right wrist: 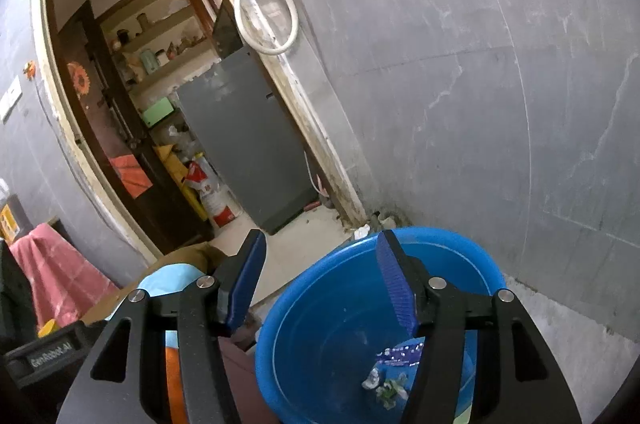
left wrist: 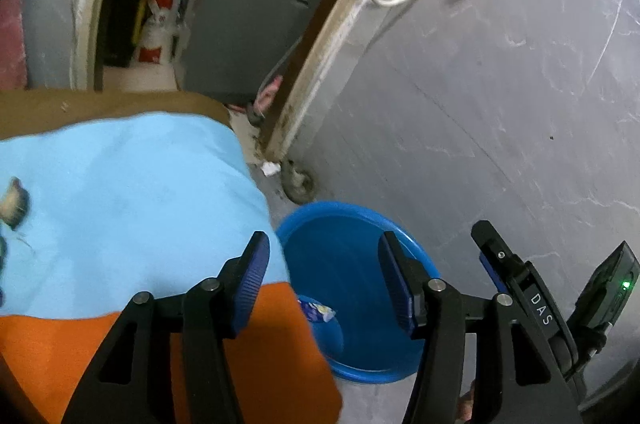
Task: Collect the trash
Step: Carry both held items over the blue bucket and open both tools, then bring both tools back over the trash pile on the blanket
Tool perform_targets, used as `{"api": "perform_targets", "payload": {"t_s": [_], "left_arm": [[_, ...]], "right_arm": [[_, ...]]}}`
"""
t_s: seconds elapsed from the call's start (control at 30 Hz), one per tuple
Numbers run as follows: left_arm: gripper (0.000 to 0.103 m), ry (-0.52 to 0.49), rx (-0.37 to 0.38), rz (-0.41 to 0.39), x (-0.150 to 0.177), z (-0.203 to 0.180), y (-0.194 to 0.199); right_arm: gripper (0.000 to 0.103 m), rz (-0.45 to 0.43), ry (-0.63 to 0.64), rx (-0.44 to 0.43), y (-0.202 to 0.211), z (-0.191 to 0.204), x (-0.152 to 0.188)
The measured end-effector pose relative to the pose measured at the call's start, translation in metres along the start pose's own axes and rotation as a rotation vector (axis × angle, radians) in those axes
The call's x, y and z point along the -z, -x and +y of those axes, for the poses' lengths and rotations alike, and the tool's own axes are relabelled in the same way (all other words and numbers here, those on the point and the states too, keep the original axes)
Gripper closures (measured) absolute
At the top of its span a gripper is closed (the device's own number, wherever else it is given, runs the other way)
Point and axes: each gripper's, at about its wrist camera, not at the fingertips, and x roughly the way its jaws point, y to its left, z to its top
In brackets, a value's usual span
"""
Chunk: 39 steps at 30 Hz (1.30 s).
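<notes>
A blue plastic basin (left wrist: 320, 210) stands on the floor beside the table. In the left wrist view my left gripper (left wrist: 322, 264) hangs open above the basin's near rim, with nothing between its blue pads. A blue and white wrapper (left wrist: 318, 312) lies inside the basin at the table's edge. On the far right, one of the right gripper's fingers (left wrist: 490, 244) shows. In the right wrist view my right gripper (right wrist: 320, 274) is open over the basin (right wrist: 320, 336) and holds nothing. Below it, in the bottom of the basin, lie a blue wrapper (right wrist: 400, 352) and crumpled scraps (right wrist: 384, 384).
A light blue cloth (left wrist: 132, 192) and an orange cloth (left wrist: 272, 344) cover the table, with a blurred brownish item (left wrist: 14, 202) at the left edge. A white paper scrap (left wrist: 270, 168) lies by the door frame. Beyond the doorway stands a grey cabinet (right wrist: 248, 144). The grey wall (right wrist: 480, 104) is close on the right.
</notes>
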Motion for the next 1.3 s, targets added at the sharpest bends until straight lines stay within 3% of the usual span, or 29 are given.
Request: {"api": "perform_targets", "payload": {"t_s": [0.1,0.17,0.23,0.33,0.4,0.5,0.6,0.93,1.3], "left_arm": [[0.047,-0.014,-0.038,-0.043,-0.004,0.003,0.019],[0.045,-0.029,-0.064,-0.08,-0.007,0.003,0.031],[0.039,-0.049,-0.095,-0.128,-0.007,0.004,0.047],[0.028,-0.077,-0.142,-0.206,-0.005,0.011,0.071],[0.016,-0.094,-0.18,-0.244,-0.004,0.016,0.084],[0.008,-0.094,-0.237,-0.314,0.005,0.026,0.106],[0.005,-0.085,-0.306,-0.382,0.016,0.037,0.128],[0.004,-0.074,-0.504,-0.55,0.047,0.071,0.186],[0.003,-0.006,-0.637,-0.618,0.066,0.108,0.23]], "right_arm": [[0.044,-0.028,0.034,-0.007,0.002,0.008,-0.002],[0.036,-0.048,0.06,-0.015,0.004,0.016,-0.002],[0.034,-0.07,0.093,-0.03,0.007,0.024,-0.001],[0.024,-0.106,0.142,-0.053,0.011,0.039,0.001],[0.02,-0.132,0.167,-0.072,0.015,0.049,0.003],[0.013,-0.167,0.199,-0.111,0.019,0.064,0.005],[0.0,-0.211,0.232,-0.15,0.027,0.078,0.009],[0.0,-0.356,0.345,-0.287,0.055,0.129,0.029],[0.0,-0.378,0.438,-0.408,0.066,0.175,0.054]]}}
